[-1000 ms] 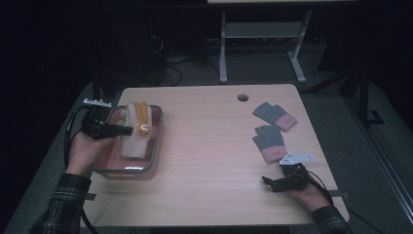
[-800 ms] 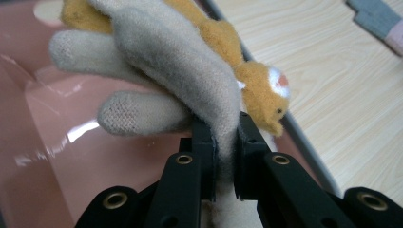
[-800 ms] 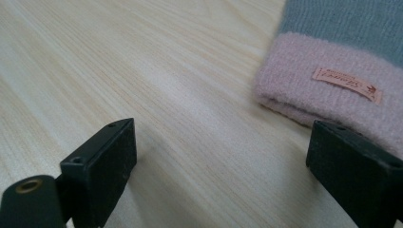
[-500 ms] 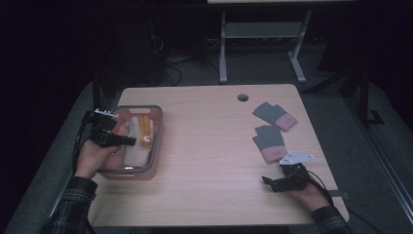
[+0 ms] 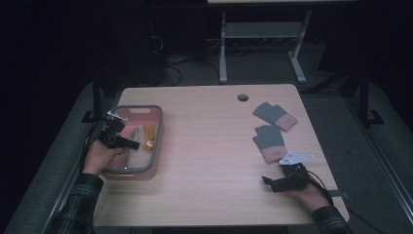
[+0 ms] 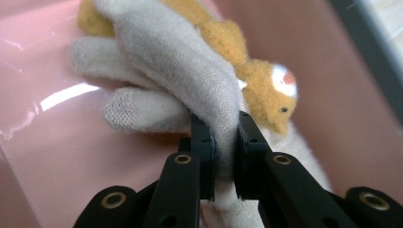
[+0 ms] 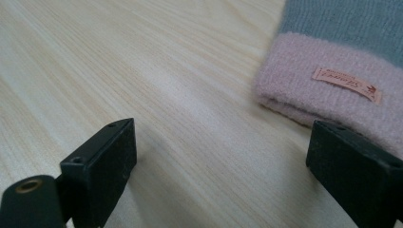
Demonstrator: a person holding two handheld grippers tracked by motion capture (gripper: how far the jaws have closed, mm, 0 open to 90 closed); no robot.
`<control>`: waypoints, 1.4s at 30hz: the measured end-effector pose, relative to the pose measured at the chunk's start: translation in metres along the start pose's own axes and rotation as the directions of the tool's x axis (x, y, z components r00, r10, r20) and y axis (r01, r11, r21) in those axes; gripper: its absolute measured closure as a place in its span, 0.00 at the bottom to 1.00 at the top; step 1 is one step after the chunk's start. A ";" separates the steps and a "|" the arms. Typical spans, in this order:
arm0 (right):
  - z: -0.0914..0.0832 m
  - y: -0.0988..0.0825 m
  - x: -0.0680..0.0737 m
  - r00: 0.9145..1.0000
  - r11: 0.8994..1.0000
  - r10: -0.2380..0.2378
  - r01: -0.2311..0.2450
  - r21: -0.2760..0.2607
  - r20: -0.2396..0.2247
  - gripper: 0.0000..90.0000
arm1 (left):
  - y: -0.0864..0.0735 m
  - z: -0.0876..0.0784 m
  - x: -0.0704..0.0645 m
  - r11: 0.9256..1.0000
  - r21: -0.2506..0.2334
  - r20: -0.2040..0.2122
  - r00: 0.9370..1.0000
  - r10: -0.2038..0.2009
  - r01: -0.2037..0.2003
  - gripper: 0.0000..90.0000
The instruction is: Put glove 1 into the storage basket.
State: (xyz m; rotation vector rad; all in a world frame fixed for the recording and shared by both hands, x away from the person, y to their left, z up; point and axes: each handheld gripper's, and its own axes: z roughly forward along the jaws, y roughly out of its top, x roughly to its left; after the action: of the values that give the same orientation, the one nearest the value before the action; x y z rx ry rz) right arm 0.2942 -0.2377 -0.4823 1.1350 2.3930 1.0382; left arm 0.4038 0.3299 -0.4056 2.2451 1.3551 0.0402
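Cream glove, the item I am handling, is pinched in the left gripper: in the left gripper view both jaws press on a fold of its knit, with the fabric squeezed thin between them. I read this glove as lowered into the pink bin at the left side of the table, lying against an orange-and-white plush item on the bin floor. My judgement is that placement is nearly complete; what is left for this piece is to spread the jaws and lift clear. Two grey-and-pink gloves lie on the right half of the table, well apart from the bin, so I judge the sorting about half done. In the left gripper view the glove's long axis runs from the jaws up and away to the upper left, with its fingertips pointing left toward the glossy bin wall. In the high view, that axis appears to follow the bin's length, though the piece is small there. The right gripper rests low over the table with its jaws spread wide and nothing between them; the pink cuff of the nearest grey glove lies just beside its far jaw.
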 end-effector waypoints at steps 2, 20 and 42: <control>0.000 0.000 0.000 1.000 1.000 0.000 0.000 0.000 0.000 0.10 | 0.001 0.002 0.002 1.000 0.013 -0.003 1.000 -0.006 0.006 0.88; 0.000 0.000 0.000 1.000 1.000 0.001 -0.001 0.000 0.001 0.10 | 0.001 -0.028 -0.007 0.993 -0.122 -0.103 0.995 -0.004 -0.009 0.23; 0.000 0.000 0.000 1.000 1.000 0.005 -0.005 0.000 0.008 0.10 | 0.019 -0.014 -0.123 0.957 -0.222 0.000 0.982 0.190 -0.185 0.21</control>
State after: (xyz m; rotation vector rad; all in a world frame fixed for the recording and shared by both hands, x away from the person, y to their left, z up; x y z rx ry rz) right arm 0.2939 -0.2375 -0.4823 1.1440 2.3849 1.0339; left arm 0.3541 0.2255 -0.3566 2.1694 1.0654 0.2214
